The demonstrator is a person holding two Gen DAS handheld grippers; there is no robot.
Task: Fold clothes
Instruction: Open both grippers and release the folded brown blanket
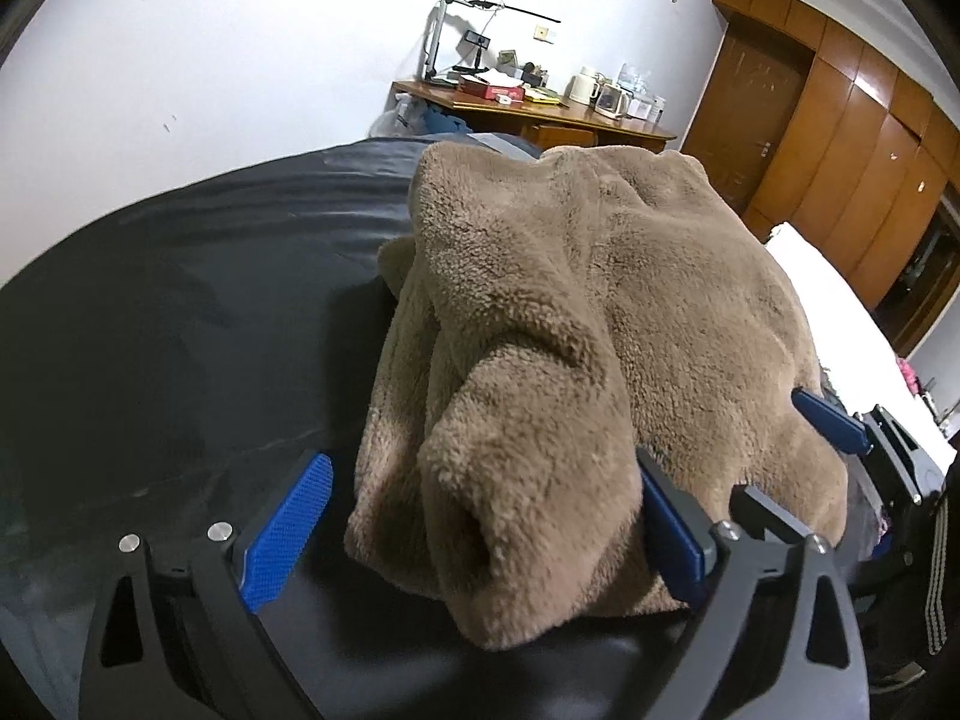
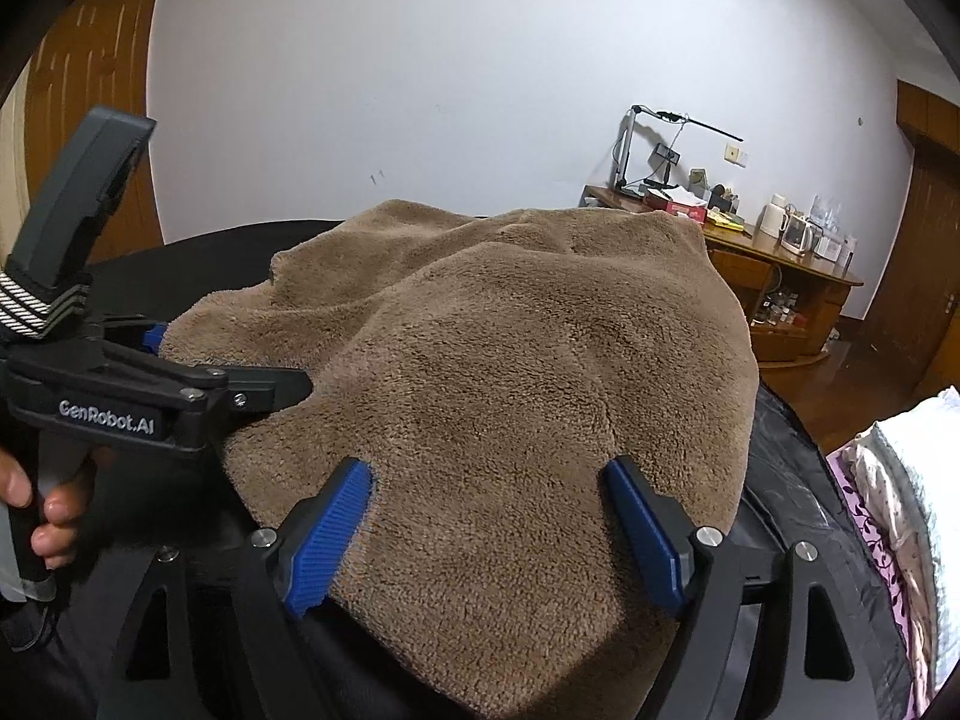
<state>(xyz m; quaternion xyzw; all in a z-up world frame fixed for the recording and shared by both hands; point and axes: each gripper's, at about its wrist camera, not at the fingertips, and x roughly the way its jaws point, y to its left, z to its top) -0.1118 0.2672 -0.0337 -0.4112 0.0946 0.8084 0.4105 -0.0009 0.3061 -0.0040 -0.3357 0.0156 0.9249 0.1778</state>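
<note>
Left hand-held gripper (image 1: 480, 516): jaws spread wide, a rolled fold of the brown fleece garment (image 1: 588, 300) between the pads, not pinched; garment: heaped on dark bed cover (image 1: 180, 300); right hand-held gripper (image 2: 489, 531): jaws apart, straddling the garment's near edge

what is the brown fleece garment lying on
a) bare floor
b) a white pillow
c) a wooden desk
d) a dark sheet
d: the brown fleece garment lies spread on the dark sheet, which shows all along its left side; the wooden desk stands apart by the far wall.
</note>
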